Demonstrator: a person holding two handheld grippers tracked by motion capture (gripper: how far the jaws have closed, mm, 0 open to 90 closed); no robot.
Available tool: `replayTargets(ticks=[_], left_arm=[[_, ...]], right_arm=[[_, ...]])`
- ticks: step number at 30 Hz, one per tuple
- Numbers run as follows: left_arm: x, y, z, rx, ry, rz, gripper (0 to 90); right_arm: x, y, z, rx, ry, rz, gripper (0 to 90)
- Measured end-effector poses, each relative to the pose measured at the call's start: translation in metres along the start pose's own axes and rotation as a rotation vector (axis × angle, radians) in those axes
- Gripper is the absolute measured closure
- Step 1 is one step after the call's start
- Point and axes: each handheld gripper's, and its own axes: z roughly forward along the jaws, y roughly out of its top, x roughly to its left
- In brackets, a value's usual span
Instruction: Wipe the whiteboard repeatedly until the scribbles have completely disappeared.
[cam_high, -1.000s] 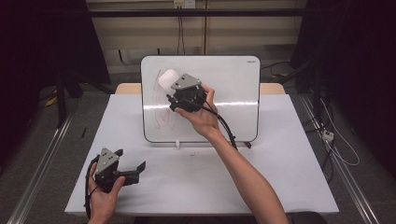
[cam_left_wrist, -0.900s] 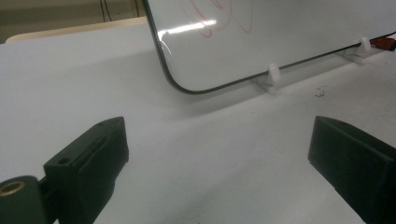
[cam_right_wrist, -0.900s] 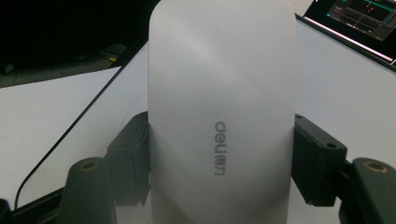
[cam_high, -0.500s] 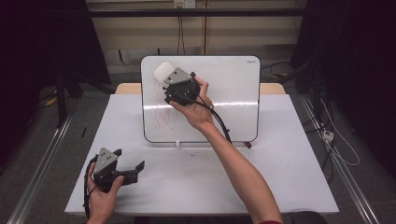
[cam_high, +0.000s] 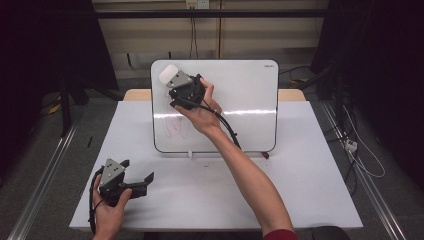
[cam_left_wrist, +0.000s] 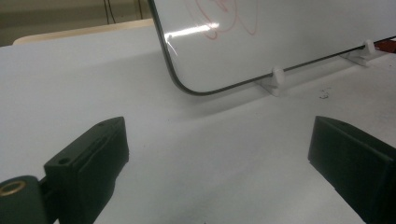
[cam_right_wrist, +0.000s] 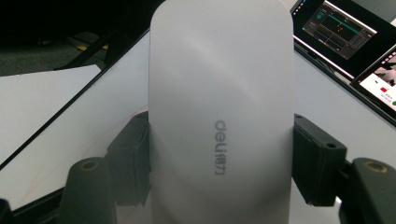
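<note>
Gripping a white eraser (cam_right_wrist: 219, 116), rounded, "deli"-marked, perhaps plastic, right claw (cam_high: 172, 80)

the word "deli" is printed in grey on the back of the white eraser (cam_right_wrist: 221, 116), running lengthwise along it, with two small characters after it too blurred to read. on the whiteboard (cam_high: 240, 95), a small dark mark sits in the top right corner, too tiny to read. below the eraser, a red scribble (cam_high: 175, 127) forms no readable letters.
</note>
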Motion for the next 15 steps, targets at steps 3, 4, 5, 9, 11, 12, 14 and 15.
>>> replayTargets(ticks=[3,4,5,9,11,12,14,15], left_arm=[[0.0,0.0,0.0,0.003,0.001,-0.001,4.9],[0.0,0.0,0.001,0.005,0.0,0.0,4.9],[0.0,0.0,0.001,0.005,0.0,-0.001,4.9],[0.0,0.0,0.002,0.008,-0.002,0.003,4.9],[0.0,0.0,0.002,0.007,-0.001,0.002,4.9],[0.0,0.0,0.002,0.008,-0.001,0.002,4.9],[0.0,-0.001,0.001,0.008,-0.001,0.002,4.9],[0.0,-0.001,0.001,0.007,0.0,-0.001,4.9]], right_arm=[[0.001,0.002,0.002,0.004,-0.009,-0.008,31.4],[0.002,0.002,0.004,0.008,-0.011,-0.015,31.4],[0.002,0.002,0.004,0.008,-0.011,-0.015,31.4],[0.004,0.003,0.008,0.015,-0.025,-0.024,31.4],[0.004,0.004,0.009,0.016,-0.027,-0.031,31.4],[0.005,0.004,0.01,0.02,-0.034,-0.033,31.4],[0.006,0.005,0.013,0.025,-0.04,-0.035,31.4],[0.006,0.005,0.013,0.025,-0.04,-0.035,31.4]])
